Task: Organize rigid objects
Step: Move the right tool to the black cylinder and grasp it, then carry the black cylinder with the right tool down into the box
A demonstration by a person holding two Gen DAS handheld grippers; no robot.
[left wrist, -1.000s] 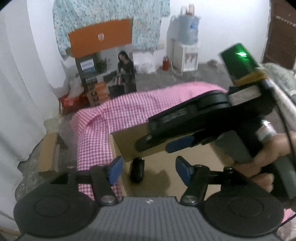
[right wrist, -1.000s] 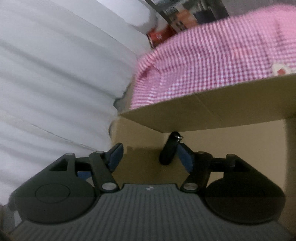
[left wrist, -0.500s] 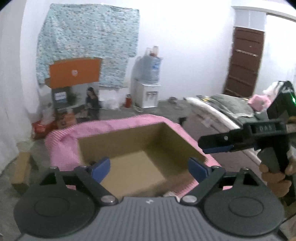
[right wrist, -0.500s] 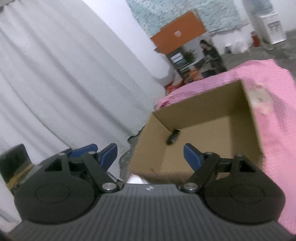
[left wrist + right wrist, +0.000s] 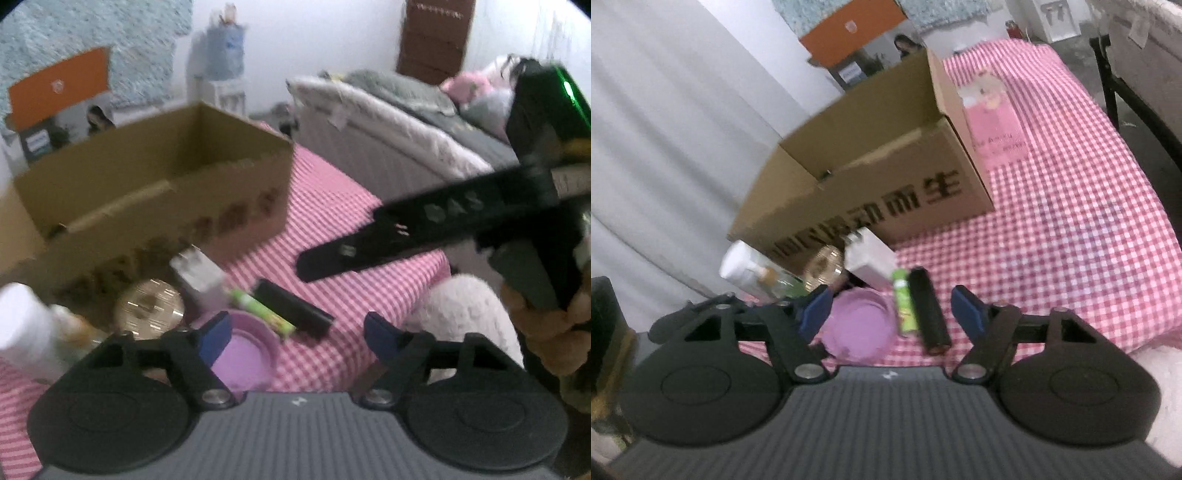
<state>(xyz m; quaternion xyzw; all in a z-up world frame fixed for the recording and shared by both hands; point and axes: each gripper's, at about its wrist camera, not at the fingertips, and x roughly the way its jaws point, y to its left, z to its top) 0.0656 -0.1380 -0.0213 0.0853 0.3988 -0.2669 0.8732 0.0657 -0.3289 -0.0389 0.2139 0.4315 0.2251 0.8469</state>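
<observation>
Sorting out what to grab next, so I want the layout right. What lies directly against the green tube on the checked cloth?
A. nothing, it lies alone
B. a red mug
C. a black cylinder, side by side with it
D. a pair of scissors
C: in the right wrist view the black cylinder lies parallel to the green tube, touching along its side, in front of the box.

Pink checked cloth (image 5: 1071, 206) covers the table; white curtain (image 5: 665, 129) left; bed (image 5: 399, 122) beyond.
</observation>
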